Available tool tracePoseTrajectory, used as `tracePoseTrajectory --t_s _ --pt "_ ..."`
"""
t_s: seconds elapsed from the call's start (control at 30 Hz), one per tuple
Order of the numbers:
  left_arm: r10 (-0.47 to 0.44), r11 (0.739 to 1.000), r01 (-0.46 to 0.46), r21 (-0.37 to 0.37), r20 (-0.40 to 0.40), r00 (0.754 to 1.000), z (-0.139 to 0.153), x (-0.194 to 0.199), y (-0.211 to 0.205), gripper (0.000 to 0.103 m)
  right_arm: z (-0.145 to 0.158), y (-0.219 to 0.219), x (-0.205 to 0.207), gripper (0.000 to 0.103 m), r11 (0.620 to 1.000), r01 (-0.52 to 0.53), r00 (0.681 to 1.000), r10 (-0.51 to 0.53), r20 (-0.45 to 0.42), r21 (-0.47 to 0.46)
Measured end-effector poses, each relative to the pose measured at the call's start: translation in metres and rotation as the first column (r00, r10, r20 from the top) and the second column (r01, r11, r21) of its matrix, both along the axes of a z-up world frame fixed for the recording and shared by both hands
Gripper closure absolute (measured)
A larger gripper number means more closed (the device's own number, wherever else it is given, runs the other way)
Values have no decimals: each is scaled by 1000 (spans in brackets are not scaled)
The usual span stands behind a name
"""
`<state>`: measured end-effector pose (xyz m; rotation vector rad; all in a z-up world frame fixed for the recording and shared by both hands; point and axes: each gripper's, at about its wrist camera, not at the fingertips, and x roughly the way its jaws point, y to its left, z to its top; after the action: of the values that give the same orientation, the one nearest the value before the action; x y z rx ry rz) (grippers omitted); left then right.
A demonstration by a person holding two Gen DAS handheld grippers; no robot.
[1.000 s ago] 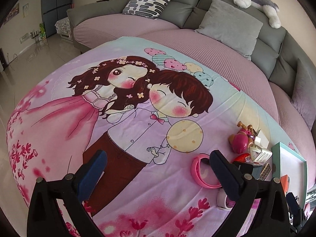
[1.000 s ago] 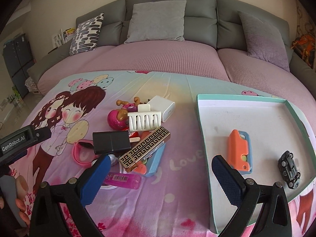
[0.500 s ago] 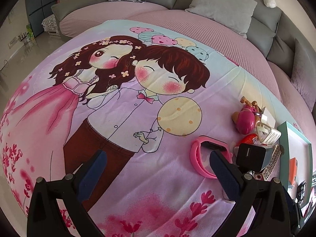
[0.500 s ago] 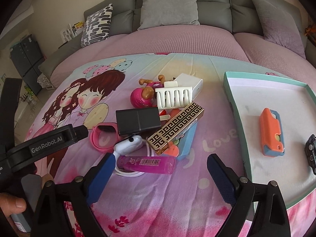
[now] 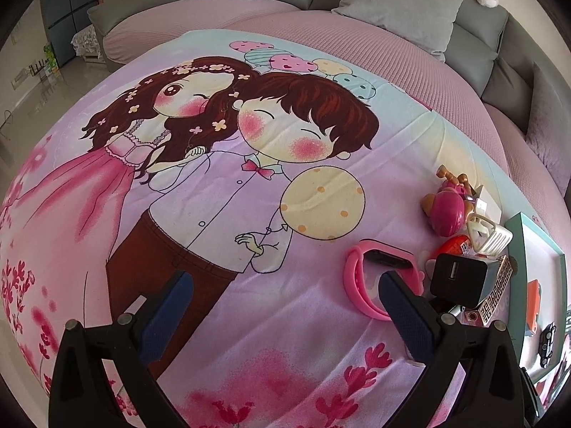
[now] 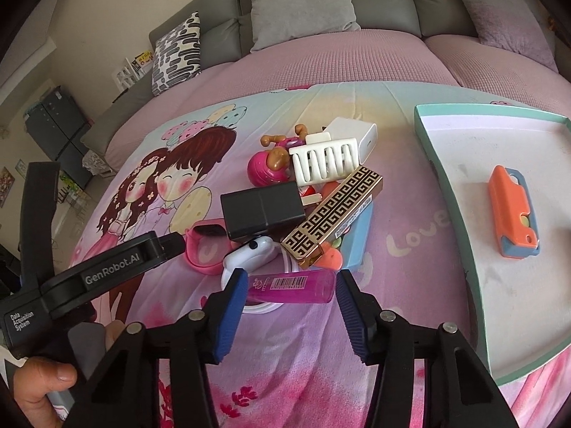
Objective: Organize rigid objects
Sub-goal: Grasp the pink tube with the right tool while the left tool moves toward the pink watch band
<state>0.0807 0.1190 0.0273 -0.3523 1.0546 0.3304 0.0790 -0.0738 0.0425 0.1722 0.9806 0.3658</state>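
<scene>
**Magenta tube lying between the closing right jaws**

Blue-padded, the right gripper (image 6: pixel 291 294) is pointing steeply down at the near edge of a pile of small things on the printed blanket (image 6: pixel 399 221). Its jaws are closing, about half spread, with the tube (image 6: pixel 292 287) lying crosswise between them; the pads are sitting right at the tube's two ends, and firm contact cannot be told. Just behind the tube are lying a white cable (image 6: pixel 249 256), a gold-patterned box (image 6: pixel 332 215) and a black box (image 6: pixel 262 208). To the right, the teal-rimmed tray (image 6: pixel 446 185) is holding an orange case (image 6: pixel 512 210).

The left gripper (image 5: pixel 282 301) is also tilting down, over bare blanket left of the pile. Its jaws are standing wide apart with nothing between them; the right finger (image 5: pixel 407 315) is overlapping the pink band (image 5: pixel 357 285) in the left view. In the right view a hand (image 6: pixel 43 385) is gripping that tool's handle at lower left
</scene>
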Motion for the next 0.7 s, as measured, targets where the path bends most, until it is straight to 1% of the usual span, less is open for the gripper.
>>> tracePoseTrajectory --t_s 0.03,0.13,0.2,0.27,0.33,0.47,0.57,0.6,0.63,0.7 --pt "-1 1000 1 0 -1 1000 0 0 0 0 0 0 0 52 1000 2 1000 -2 4 -2" --pt "-3 1000 3 1 -4 1000 -1 1 0 0 1 -3 1 60 1000 21 1000 -21 3 19" --pt "-3 1000 3 2 -5 1000 -1 1 -1 0 2 -8 1 69 998 36 999 -36 0 46" --pt "-6 1000 6 3 -7 1000 -2 1 -1 0 4 -12 1 72 996 41 999 -42 2 77" --pt "-8 1000 8 4 -7 1000 -2 1 -2 0 8 -12 0 72 995 41 999 -42 15 89" --pt "-13 1000 13 6 -8 1000 -2 2 -2 0 15 -7 -3 72 996 8 999 -13 45 90" --pt "-15 1000 15 7 -9 1000 -2 3 -2 0 15 0 -4 73 995 -22 999 17 47 99" --pt "-15 1000 15 6 -9 1000 -2 3 -2 0 14 2 -4 77 995 -28 999 24 44 98" --pt "-15 1000 15 6 -10 1000 -2 3 -2 0 12 4 -3 79 995 -33 999 29 40 98" --pt "-14 1000 14 6 -11 1000 -2 3 -2 0 10 8 -3 80 995 -39 999 36 39 94"
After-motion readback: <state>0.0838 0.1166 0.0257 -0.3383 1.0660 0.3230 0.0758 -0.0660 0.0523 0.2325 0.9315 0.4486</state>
